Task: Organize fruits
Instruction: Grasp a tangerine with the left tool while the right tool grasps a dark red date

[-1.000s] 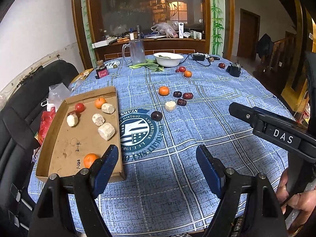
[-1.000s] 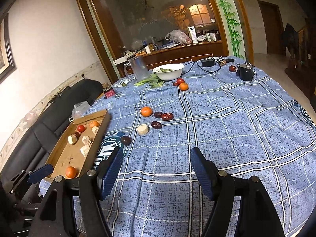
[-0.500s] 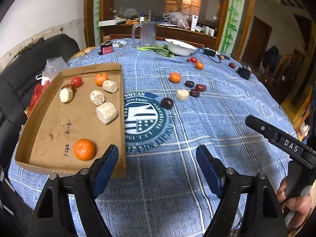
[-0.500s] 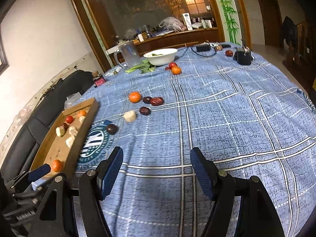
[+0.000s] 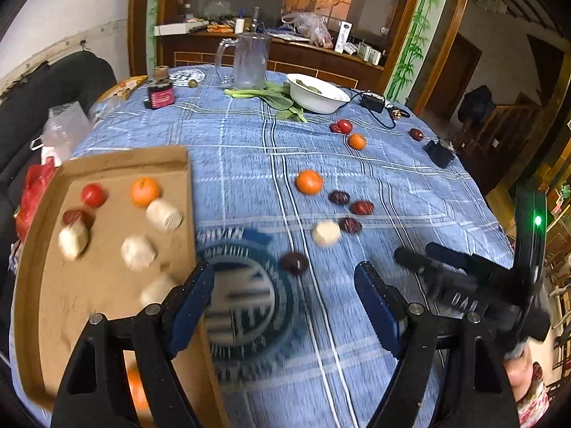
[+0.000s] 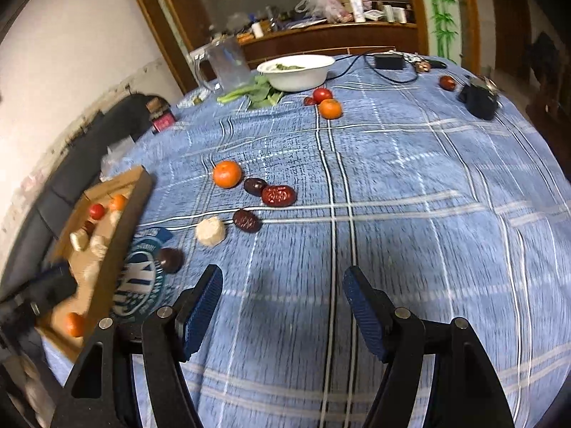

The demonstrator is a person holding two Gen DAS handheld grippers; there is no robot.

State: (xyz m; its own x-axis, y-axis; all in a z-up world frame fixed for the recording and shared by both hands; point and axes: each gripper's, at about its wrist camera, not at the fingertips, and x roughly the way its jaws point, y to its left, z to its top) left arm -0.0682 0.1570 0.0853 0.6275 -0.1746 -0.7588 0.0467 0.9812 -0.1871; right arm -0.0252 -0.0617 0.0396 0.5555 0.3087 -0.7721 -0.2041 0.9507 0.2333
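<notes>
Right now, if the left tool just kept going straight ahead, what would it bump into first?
Probably the dark round fruit on the cloth, lying just ahead between the left tool's open fingers. Depth is hard to judge, so it might meet bare tablecloth first.

Bare cloth right of the dates; cardboard tray probably blocks left.

The black left claw with blue-padded fingers is spread wide, holding nothing. The matching right claw is likewise spread wide, held level.
</notes>
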